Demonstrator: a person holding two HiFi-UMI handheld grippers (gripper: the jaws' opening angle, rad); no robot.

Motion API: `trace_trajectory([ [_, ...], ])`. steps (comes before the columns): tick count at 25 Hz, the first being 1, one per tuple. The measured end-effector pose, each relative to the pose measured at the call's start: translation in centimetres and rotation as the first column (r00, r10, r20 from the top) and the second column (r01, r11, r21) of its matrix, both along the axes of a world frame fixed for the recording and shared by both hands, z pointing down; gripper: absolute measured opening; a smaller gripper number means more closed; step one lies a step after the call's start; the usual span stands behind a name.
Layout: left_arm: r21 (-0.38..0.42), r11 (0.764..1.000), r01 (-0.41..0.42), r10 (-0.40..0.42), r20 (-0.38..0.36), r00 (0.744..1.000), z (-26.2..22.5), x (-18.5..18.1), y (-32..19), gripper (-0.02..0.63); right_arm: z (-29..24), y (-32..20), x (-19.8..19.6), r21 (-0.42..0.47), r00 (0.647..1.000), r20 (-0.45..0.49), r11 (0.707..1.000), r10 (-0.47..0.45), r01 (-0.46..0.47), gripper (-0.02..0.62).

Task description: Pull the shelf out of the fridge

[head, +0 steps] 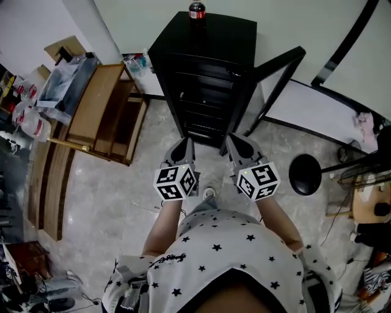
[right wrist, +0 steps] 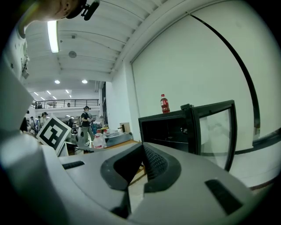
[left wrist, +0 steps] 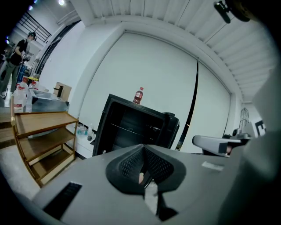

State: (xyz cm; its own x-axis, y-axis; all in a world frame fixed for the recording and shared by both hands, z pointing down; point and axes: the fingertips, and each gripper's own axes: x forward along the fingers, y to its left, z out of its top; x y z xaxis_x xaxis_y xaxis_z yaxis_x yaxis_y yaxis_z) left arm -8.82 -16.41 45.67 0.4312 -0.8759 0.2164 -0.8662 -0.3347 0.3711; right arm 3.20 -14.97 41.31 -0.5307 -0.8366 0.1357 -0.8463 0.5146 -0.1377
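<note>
The left gripper (head: 185,143) is holding its two jaws pressed together at the tips, with nothing between them, and the right gripper (head: 236,140) is likewise keeping its jaws closed on nothing. Both are hovering side by side above the pale tiled floor (head: 122,195), just in front of the fridge (head: 201,67) and pointing toward it, touching neither it nor each other. The person's bare forearms are reaching forward from a white star-printed shirt (head: 226,257) to carry them. The fridge, small and black, is standing against the wall with its glass door (head: 276,78) swinging wide open on the person's right side. The shelf (left wrist: 128,129) is sitting inside the dark cabinet, showing as a thin horizontal line across the interior, well apart from both grippers. A cola bottle (head: 197,10) with a red label is standing upright on top of the fridge. To the left of the fridge, a wooden rack (head: 104,113) with open tiers is standing near the wall, and a round black stool (head: 304,174) is sitting on the floor to the right, beyond the open door.
</note>
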Motion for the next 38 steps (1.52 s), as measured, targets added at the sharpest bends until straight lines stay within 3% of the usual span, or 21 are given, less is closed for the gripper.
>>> trace_trajectory([
  [11, -0.015, 0.999, -0.028, 0.028, -0.040, 0.999, 1.0, 0.0, -6.5, 0.012, 0.4, -5.4, -0.2, 0.009, 1.000, -0.017, 1.000, 0.022, -0.021, -0.006],
  [16, -0.031, 0.999, -0.028, 0.024, -0.117, 0.993, 1.4, 0.0, -8.8, 0.012, 0.2, -6.6, -0.2, 0.024, 0.999, -0.031, 0.999, 0.025, -0.024, -0.006],
  [20, -0.052, 0.999, -0.015, 0.003, -0.232, 0.973, 1.7, 0.0, -10.5, 0.012, 0.3, -7.1, -0.2, 0.018, 0.999, -0.027, 0.999, 0.031, -0.031, -0.006],
  [24, -0.070, 0.997, -0.020, -0.008, -0.373, 0.928, 1.9, 0.2, -11.6, 0.012, 0.5, -7.4, -0.1, 0.009, 0.999, -0.019, 1.000, 0.028, -0.028, -0.006],
  [28, -0.084, 0.996, -0.025, -0.021, -0.510, 0.860, 2.2, 0.5, -13.2, 0.012, 0.8, -8.0, 0.1, 0.012, 0.999, -0.030, 1.000, 0.014, -0.014, -0.006],
  [33, -0.085, 0.996, -0.030, -0.029, -0.614, 0.789, 2.5, 1.4, -15.9, 0.012, 1.0, -9.4, 0.4, 0.016, 0.999, -0.039, 1.000, -0.016, 0.017, -0.006],
  [36, -0.094, 0.995, -0.032, -0.041, -0.683, 0.729, 2.9, 2.2, -17.7, 0.012, 1.0, -10.5, 0.9, 0.018, 0.999, -0.039, 0.999, -0.030, 0.031, -0.006],
  [38, -0.102, 0.995, -0.021, -0.057, -0.704, 0.708, 3.3, 2.5, -18.7, 0.012, 1.0, -11.1, 1.1, 0.017, 0.998, -0.037, 0.999, -0.042, 0.042, -0.006],
])
